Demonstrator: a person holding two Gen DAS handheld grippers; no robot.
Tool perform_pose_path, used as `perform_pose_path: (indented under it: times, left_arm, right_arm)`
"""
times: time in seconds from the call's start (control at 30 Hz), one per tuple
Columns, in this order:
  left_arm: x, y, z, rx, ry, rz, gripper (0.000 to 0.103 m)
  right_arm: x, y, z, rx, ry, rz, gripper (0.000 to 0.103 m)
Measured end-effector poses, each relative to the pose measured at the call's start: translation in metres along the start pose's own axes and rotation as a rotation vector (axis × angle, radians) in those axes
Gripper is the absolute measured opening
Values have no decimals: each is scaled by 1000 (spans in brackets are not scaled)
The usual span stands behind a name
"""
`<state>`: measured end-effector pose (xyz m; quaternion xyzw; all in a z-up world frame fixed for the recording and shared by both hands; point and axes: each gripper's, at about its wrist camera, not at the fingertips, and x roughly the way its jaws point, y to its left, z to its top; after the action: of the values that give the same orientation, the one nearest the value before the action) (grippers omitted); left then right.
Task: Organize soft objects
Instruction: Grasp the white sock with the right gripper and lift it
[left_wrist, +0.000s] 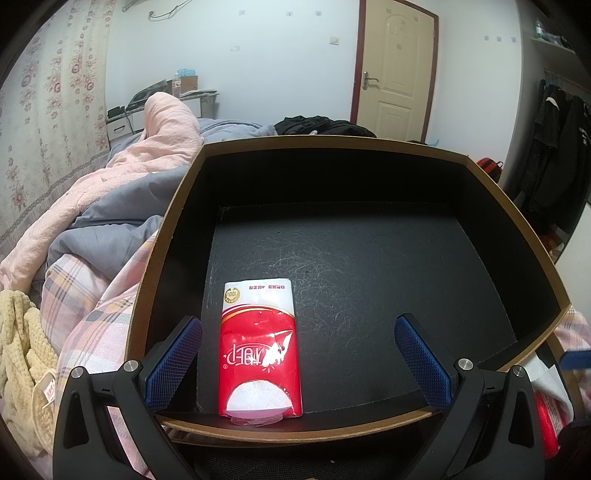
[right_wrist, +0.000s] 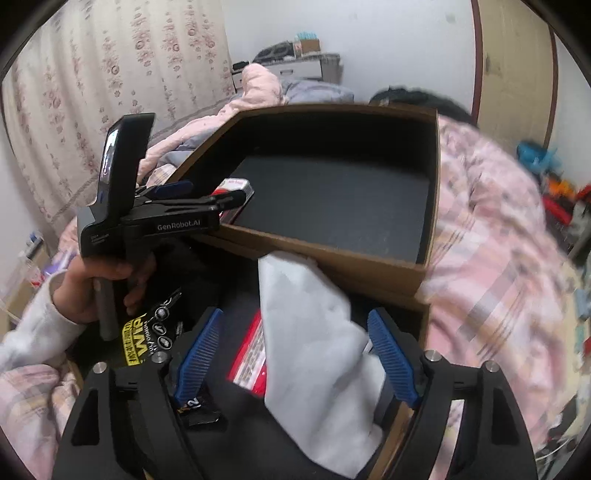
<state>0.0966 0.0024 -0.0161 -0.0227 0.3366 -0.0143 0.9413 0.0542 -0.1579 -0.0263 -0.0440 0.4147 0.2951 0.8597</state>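
Against the near-left corner of the box floor lies the tissue pack (left_wrist: 260, 349), red and white, flat, its long side running near to far, just beside the left wall. Print on it reads upside down from the left wrist view: a "100" seal at the far end and large white characters on the red band; the smaller line is too fine to read. Its near end touches the near wall of the box (left_wrist: 369, 142), a brown-edged cardboard tray with black inner walls and a scratched dark floor.

Left claw (left_wrist: 299, 363): spread wide, blue pads either side of the pack, touching nothing; the left pad is just beside the pack, the right one well apart. In the right wrist view the same claw (right_wrist: 207, 194) reaches over the near-left rim; its body reads "GenRobot.AI", and the left hand (right_wrist: 107, 284) grips the handle.

Right claw (right_wrist: 293, 356): wide open, holding nothing, hanging over a second, nearer container. Between its pads lie a white cloth (right_wrist: 314, 354) and, partly under it, a red package (right_wrist: 253, 354) with unreadable print. Left of these is black packaging (right_wrist: 155, 332) with a yellow label, lettering "WP" legible.

Both boxes sit on a bed with a pink plaid quilt (right_wrist: 491, 266). A cream knitted item (left_wrist: 22, 354) lies at far left, pink and grey bedding (left_wrist: 122, 184) beyond.
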Motion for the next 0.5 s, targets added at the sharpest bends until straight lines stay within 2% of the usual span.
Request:
perform_pose_path:
  times: [0.07, 0.1, 0.13, 0.17, 0.2, 0.23, 0.27, 0.3, 0.5]
  left_arm:
    - [0, 0, 0, 0, 0, 0, 103]
    - [0, 0, 0, 0, 0, 0, 103]
    - [0, 0, 0, 0, 0, 0, 103]
    - [0, 0, 0, 0, 0, 0, 103]
    - [0, 0, 0, 0, 0, 0, 103]
    - [0, 0, 0, 0, 0, 0, 103]
    - [0, 0, 0, 0, 0, 0, 103]
    - [0, 0, 0, 0, 0, 0, 103]
    - [0, 0, 0, 0, 0, 0, 103]
  right_arm:
    - [8, -10, -2, 58, 31, 57, 79]
    - [10, -12, -3, 71, 38, 76, 74]
    - [12, -14, -4, 81, 47, 97, 67]
    - [14, -16, -4, 91, 57, 119, 48]
    - [13, -16, -4, 98, 56, 136, 37]
    - [11, -16, -3, 104, 47, 152, 32]
    - [9, -16, -3, 105, 41, 159, 23]
    - [8, -14, -3, 101, 35, 162, 19]
    - [-9, -6, -1, 92, -48, 160, 13]
